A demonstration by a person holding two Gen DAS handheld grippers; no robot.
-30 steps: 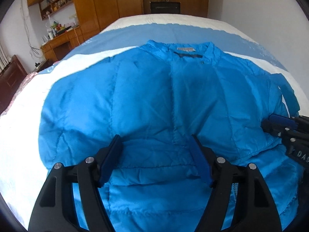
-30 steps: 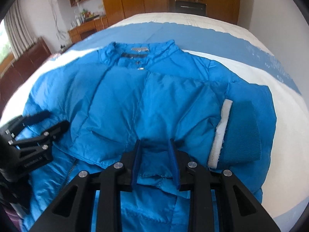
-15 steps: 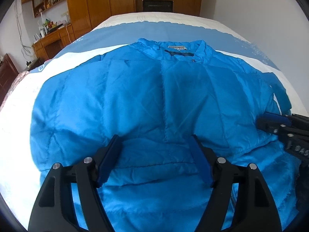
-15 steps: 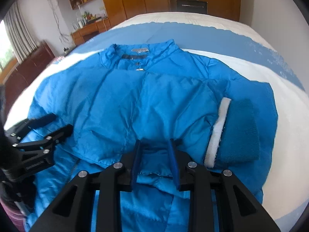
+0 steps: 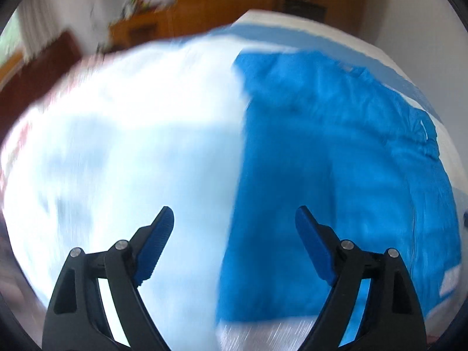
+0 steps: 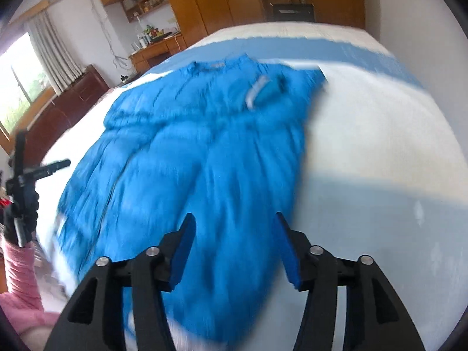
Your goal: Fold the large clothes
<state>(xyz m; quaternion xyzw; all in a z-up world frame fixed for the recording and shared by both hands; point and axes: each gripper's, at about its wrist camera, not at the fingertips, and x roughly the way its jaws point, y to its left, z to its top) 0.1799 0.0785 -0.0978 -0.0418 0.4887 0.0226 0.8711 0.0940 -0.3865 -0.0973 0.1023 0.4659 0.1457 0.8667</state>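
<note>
A blue padded jacket [image 6: 199, 158] is lying spread on the white and blue bed [image 6: 380, 152], its collar toward the far end and a sleeve cuff folded in across the chest. The right gripper [image 6: 234, 245] is hovering above the jacket's lower part with its jaws spread wide, holding nothing. The left gripper [image 5: 234, 242] is likewise hanging with jaws spread and empty; through its blurred view the jacket [image 5: 336, 175] is lying to the right, with bare bed cover [image 5: 122, 152] beneath the left finger. At the left edge of the right view, the left gripper [image 6: 44, 171] is sitting off the jacket's side, over a pink sleeve [image 6: 17, 275].
</note>
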